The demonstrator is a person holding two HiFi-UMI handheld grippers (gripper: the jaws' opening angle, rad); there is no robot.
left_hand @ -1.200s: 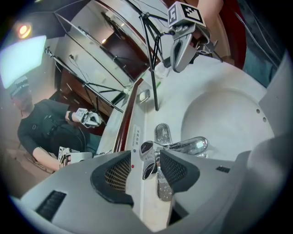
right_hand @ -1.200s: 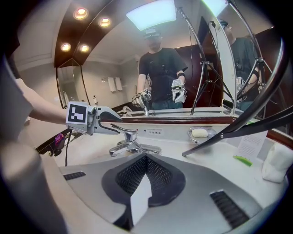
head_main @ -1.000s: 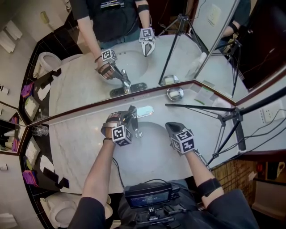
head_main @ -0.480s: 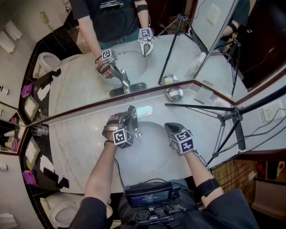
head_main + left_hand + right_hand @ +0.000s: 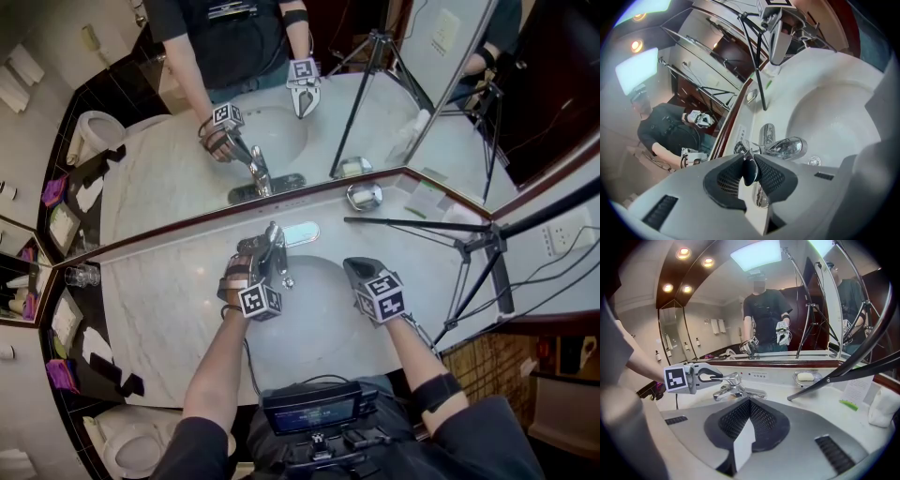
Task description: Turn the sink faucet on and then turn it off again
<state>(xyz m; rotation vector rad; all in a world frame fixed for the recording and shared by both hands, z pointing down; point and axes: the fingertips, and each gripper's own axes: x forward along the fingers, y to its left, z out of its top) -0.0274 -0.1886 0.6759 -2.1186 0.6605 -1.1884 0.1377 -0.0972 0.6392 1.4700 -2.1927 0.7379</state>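
Observation:
The chrome faucet (image 5: 277, 251) stands behind the white basin (image 5: 314, 314). My left gripper (image 5: 265, 253) reaches it from the left. In the left gripper view its jaws (image 5: 749, 163) pinch the faucet handle (image 5: 750, 172), whose dark tip shows between the pads; the spout (image 5: 787, 147) juts right over the bowl. These jaws have just been closing with the handle between them. No water stream shows. My right gripper (image 5: 352, 268) hovers over the basin's right side, shut and empty (image 5: 749, 405); its view shows the faucet (image 5: 736, 391) and the left gripper (image 5: 696, 377) on the handle.
A soap dish (image 5: 364, 196) sits by the mirror, right of the faucet. A tripod leg (image 5: 412, 224) crosses the counter at the right, near a white card (image 5: 433, 199). A glass (image 5: 82, 275) stands at the far left. The mirror backs the marble counter (image 5: 159, 300).
My left gripper has rolled and shifted a little toward the faucet, and its jaws have narrowed onto the handle. The right gripper has stayed put.

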